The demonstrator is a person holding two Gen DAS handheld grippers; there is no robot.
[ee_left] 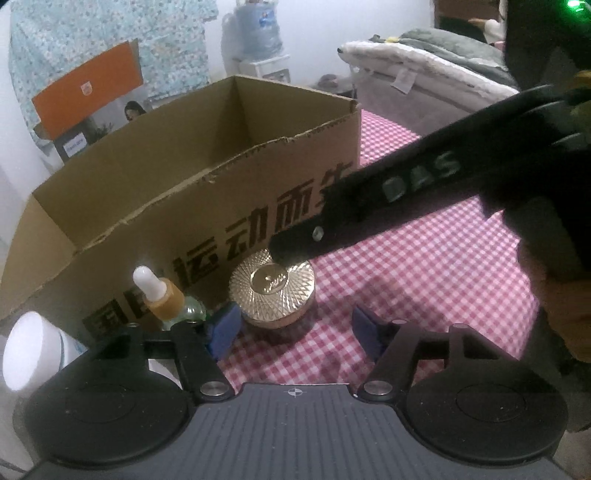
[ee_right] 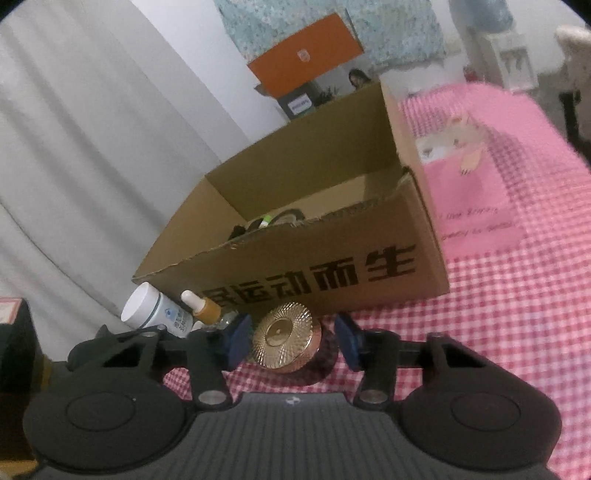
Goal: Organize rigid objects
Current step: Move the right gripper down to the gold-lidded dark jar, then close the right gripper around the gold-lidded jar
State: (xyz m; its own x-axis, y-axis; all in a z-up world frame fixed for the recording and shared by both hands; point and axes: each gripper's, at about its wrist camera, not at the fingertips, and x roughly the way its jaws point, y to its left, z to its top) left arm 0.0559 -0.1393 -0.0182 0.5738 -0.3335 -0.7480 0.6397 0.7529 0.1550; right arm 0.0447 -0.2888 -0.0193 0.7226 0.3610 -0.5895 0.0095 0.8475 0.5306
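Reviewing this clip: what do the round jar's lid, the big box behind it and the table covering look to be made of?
Jar lid: shiny gold, probably metal or metallised plastic; it glints and carries a fine engraved radial pattern. Box: brown corrugated cardboard, matte, with a ragged torn top edge and black printed characters. Table covering: red-and-white checked cloth, apparently woven fabric, though coated vinyl can't be ruled out.

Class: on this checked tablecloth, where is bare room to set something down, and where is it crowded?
Free: the checked cloth right of the cardboard box. Crowded: the box's front left, where gold-lidded jar, dropper bottle and white tube cluster.

Water jug (ee_left: pixel 258 31), orange box (ee_right: pixel 304 55), grey curtain (ee_right: pixel 74 129) in bkgd.
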